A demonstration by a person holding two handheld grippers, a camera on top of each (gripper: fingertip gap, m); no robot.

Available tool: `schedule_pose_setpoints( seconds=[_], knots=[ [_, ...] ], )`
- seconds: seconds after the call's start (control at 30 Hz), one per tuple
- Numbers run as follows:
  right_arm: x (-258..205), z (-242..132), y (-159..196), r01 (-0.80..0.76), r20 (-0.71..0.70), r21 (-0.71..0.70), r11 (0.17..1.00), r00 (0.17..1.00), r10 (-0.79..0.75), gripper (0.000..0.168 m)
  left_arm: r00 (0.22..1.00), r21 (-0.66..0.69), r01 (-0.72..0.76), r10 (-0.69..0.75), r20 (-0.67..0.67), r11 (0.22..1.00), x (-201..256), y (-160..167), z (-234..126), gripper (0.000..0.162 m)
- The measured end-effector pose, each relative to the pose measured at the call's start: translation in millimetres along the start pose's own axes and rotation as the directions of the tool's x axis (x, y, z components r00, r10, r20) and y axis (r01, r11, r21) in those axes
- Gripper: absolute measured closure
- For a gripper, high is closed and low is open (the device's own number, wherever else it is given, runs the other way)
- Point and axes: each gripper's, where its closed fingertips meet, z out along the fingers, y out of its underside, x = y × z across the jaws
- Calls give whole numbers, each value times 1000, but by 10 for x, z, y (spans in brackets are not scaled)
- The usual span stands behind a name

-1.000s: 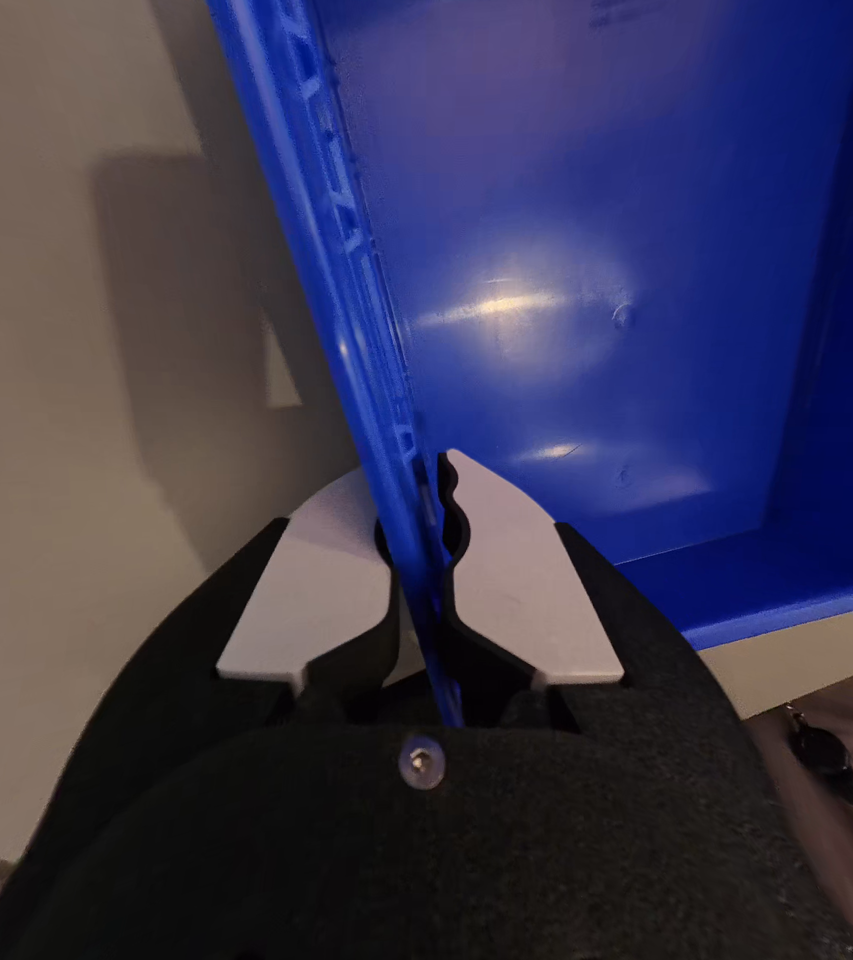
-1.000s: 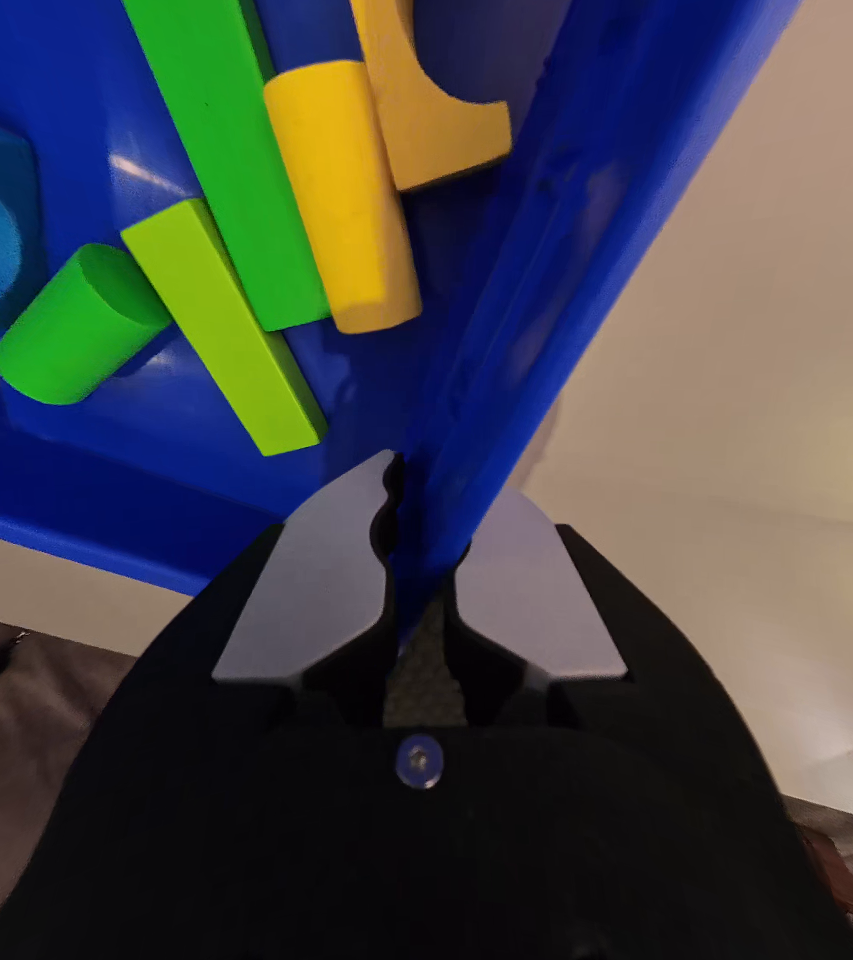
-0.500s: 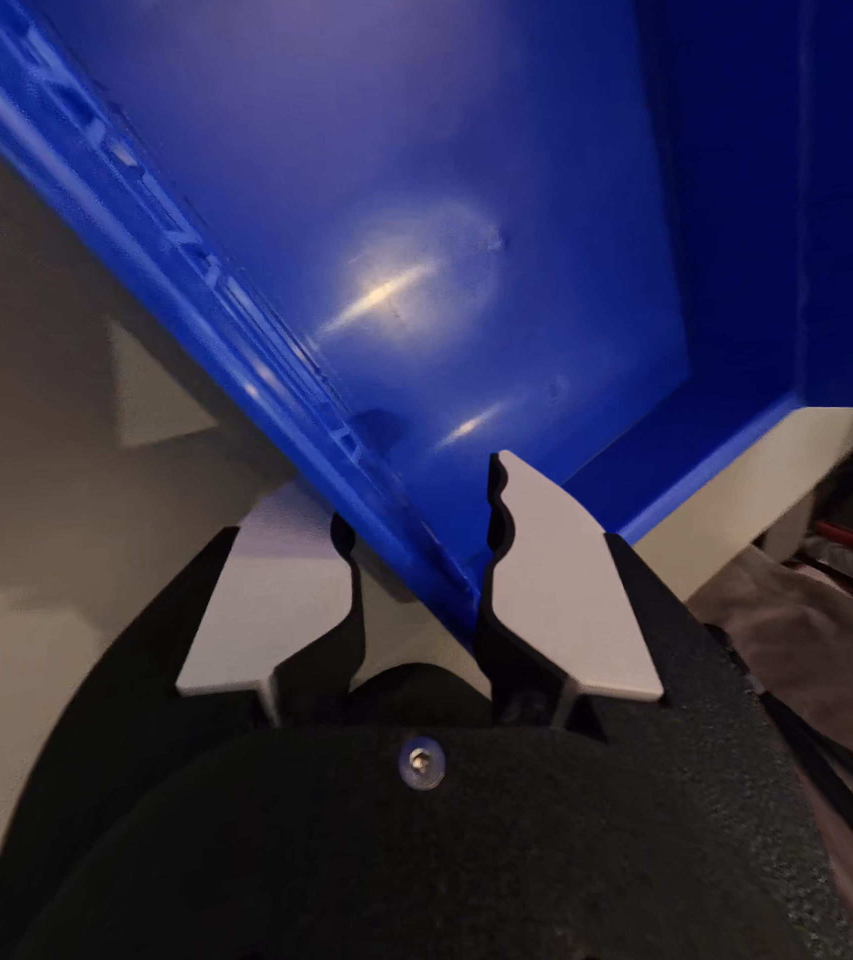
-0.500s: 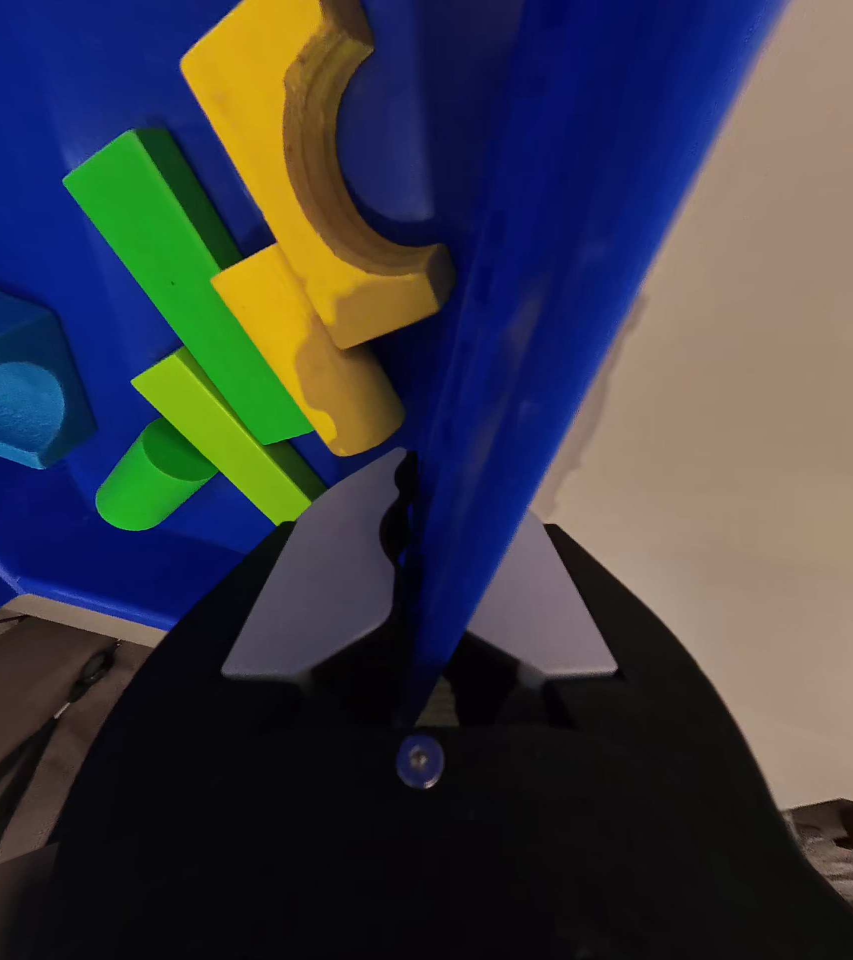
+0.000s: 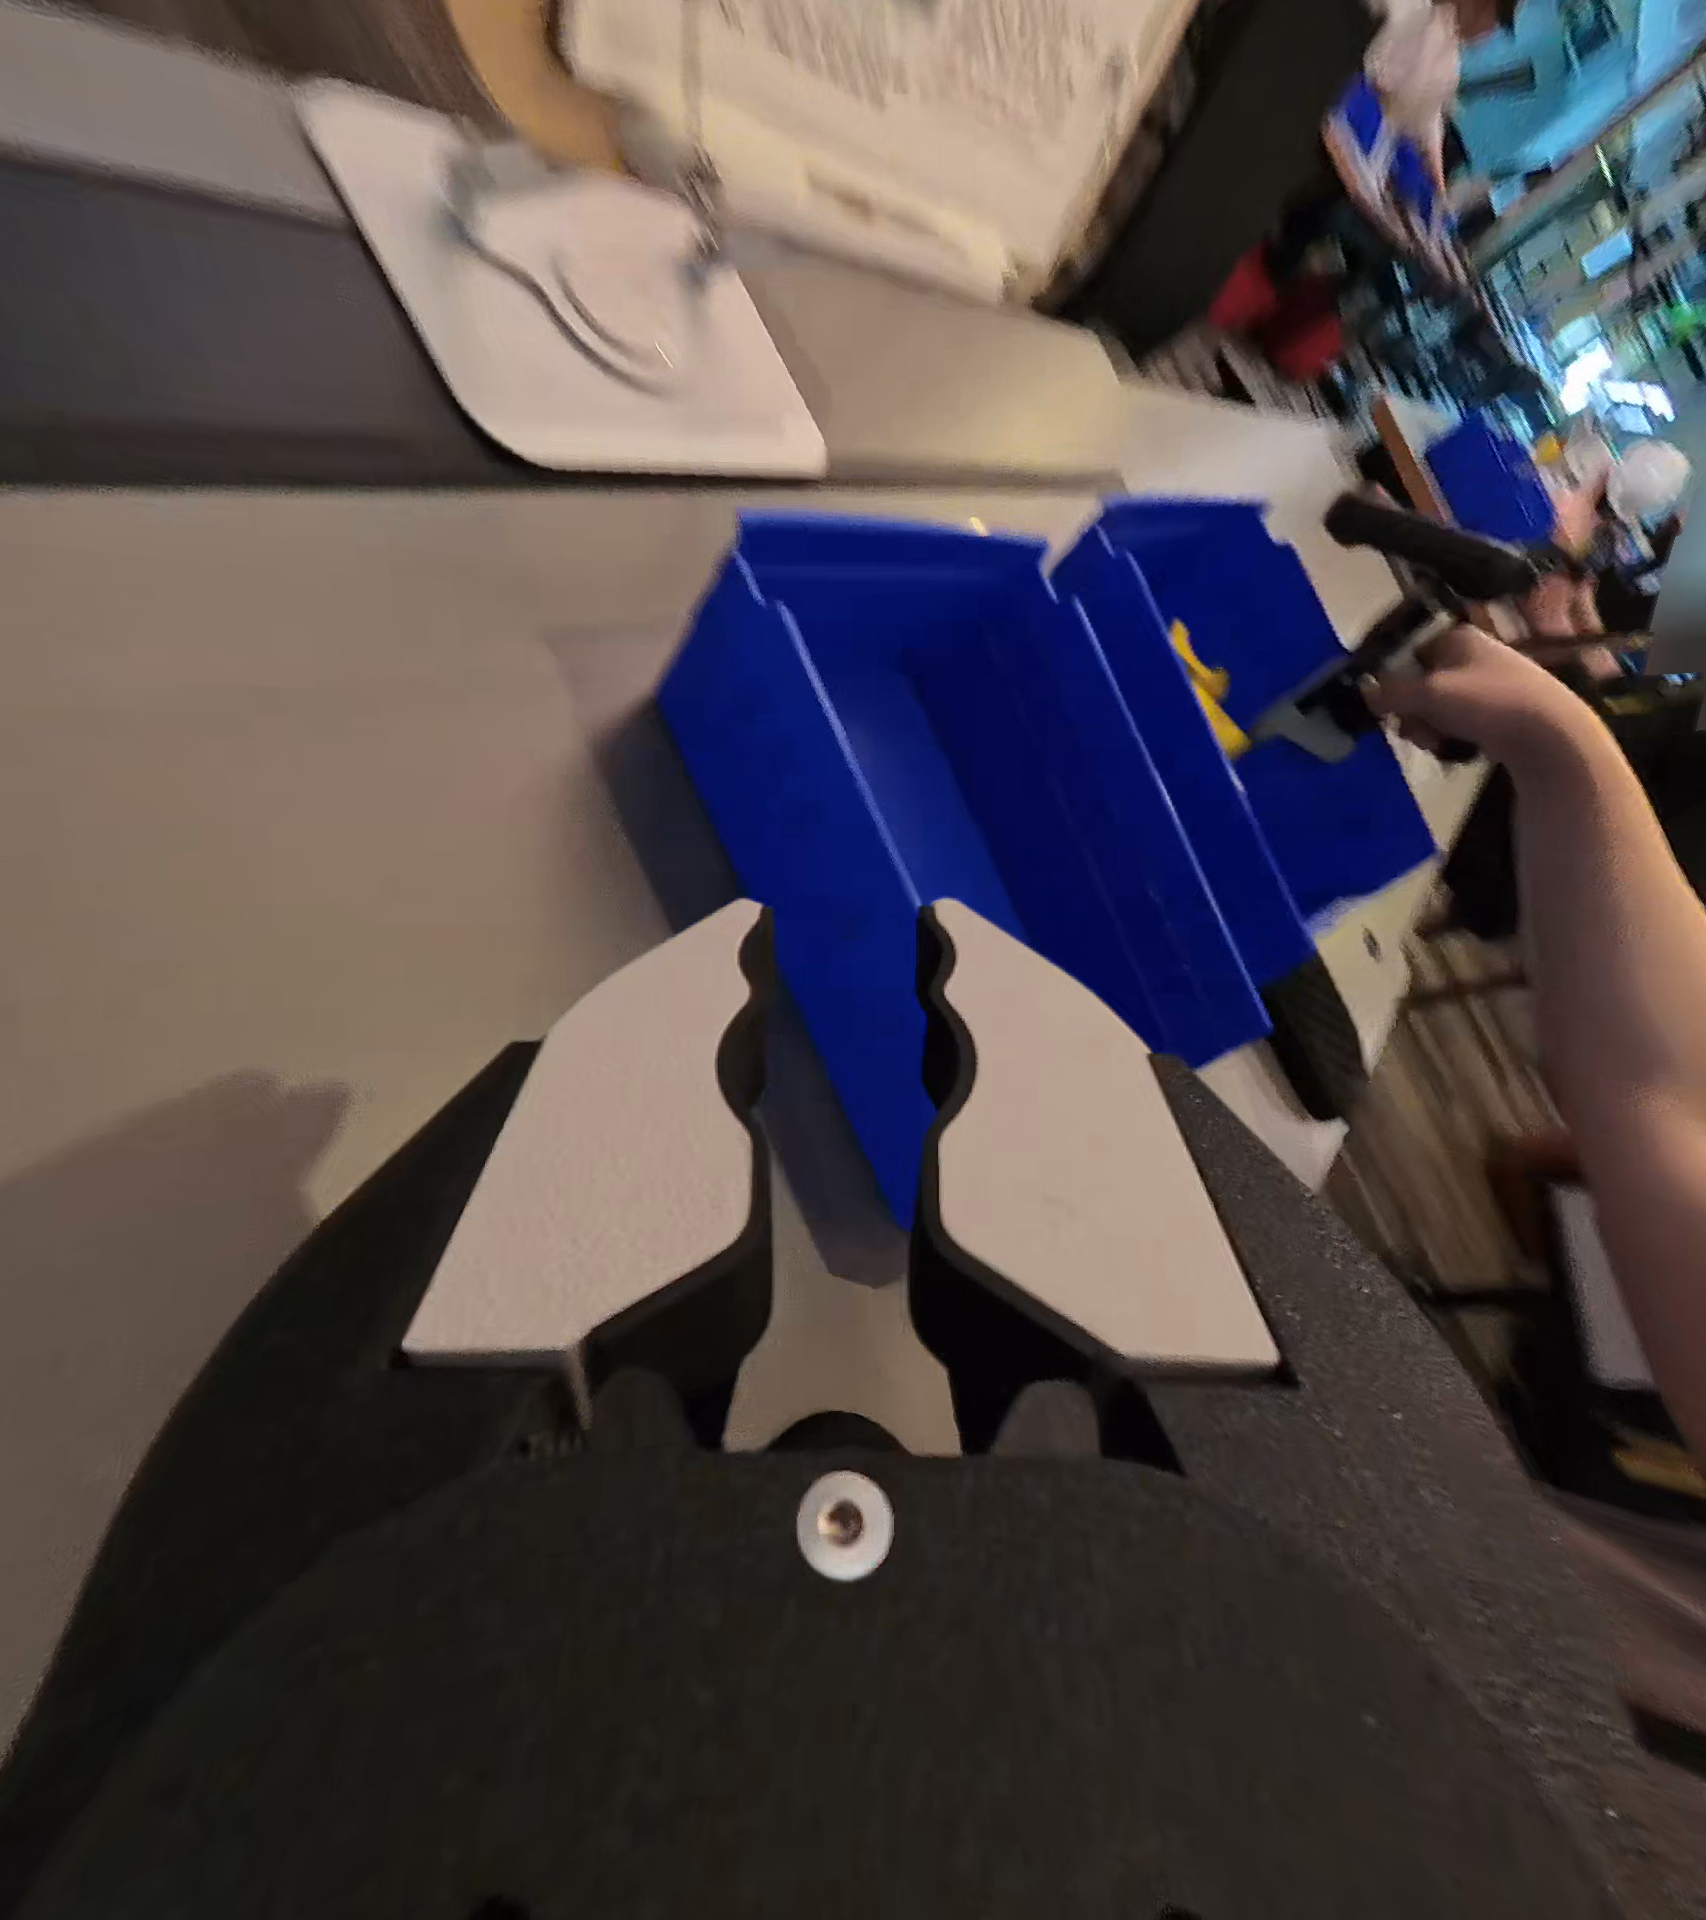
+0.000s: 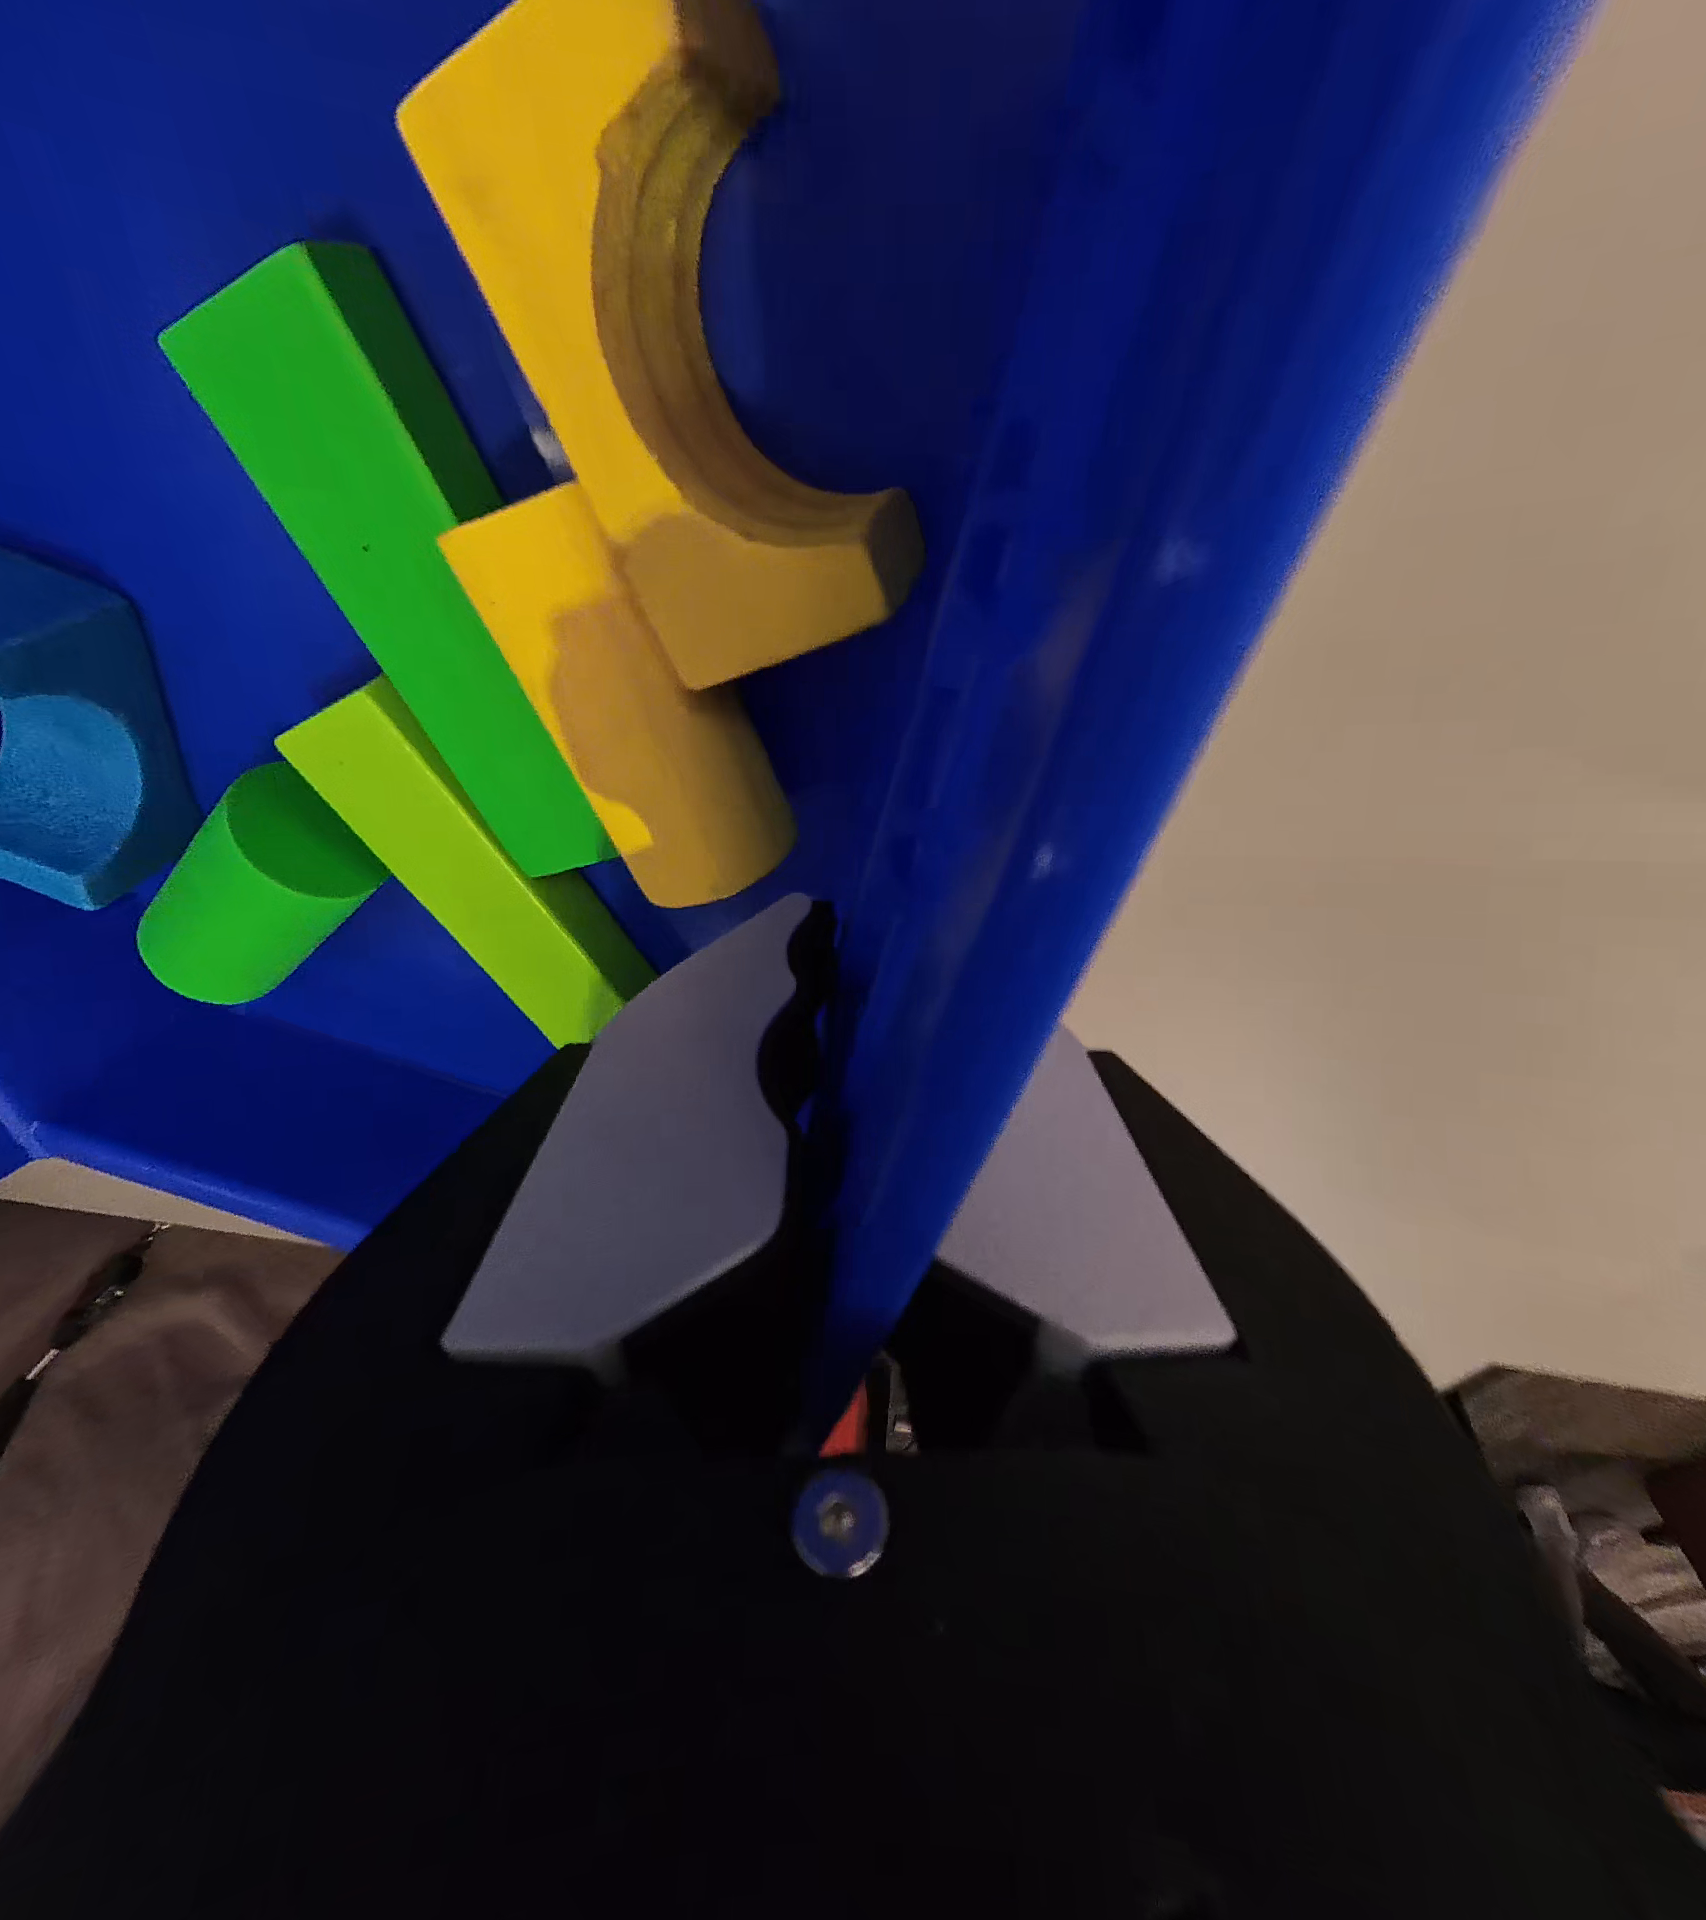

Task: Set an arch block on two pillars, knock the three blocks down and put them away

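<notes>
Left gripper [image 5: 844,1049]: fingers spread apart, grasping nothing, held clear above the tabletop [image 5: 205,831]; the view is blurred.
Right gripper [image 6: 844,1049]: clenched on the side wall of the blue bin [image 6: 1088,520], one finger inside, one outside.
Second blue bin [image 5: 828,831]: stands beside the held one on the tabletop; nothing shows inside it.
Yellow arch block [image 6: 620,343]: lies in the held bin near the gripped wall, partly overlapping a yellow cylinder block [image 6: 641,707].
Green blocks: a long green bar [image 6: 371,540], a lime bar [image 6: 454,862] and a green cylinder [image 6: 246,894] lie alongside.
Blue arch block [image 6: 49,727]: apart, at the bin's left.
</notes>
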Motion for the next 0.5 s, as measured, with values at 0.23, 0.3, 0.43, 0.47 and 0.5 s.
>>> schedule_pose_setpoints(
  seconds=[0.23,0.3,0.43,0.47,0.5],
  knots=[
    [-336,-942,-145,47,-54,82,996,998,-43,162,966,376,-95,-5,257,922,-371,-131,-1419,129],
    [-641,-1175,-262,98,-69,95,991,993,-91,162,948,452,-136,-17,318,882,-448,-68,-1784,127],
    [-1538,-1425,-606,256,-114,98,962,963,-244,162,923,545,-152,-79,376,825,-583,134,-2308,110],
    [-1819,-1437,-698,305,-117,94,948,949,-294,162,918,562,-148,-98,384,814,-606,184,-2405,110],
    [-2112,-1432,-780,353,-113,84,932,933,-343,162,914,578,-144,-116,388,803,-619,225,-2485,109]
  ],
)
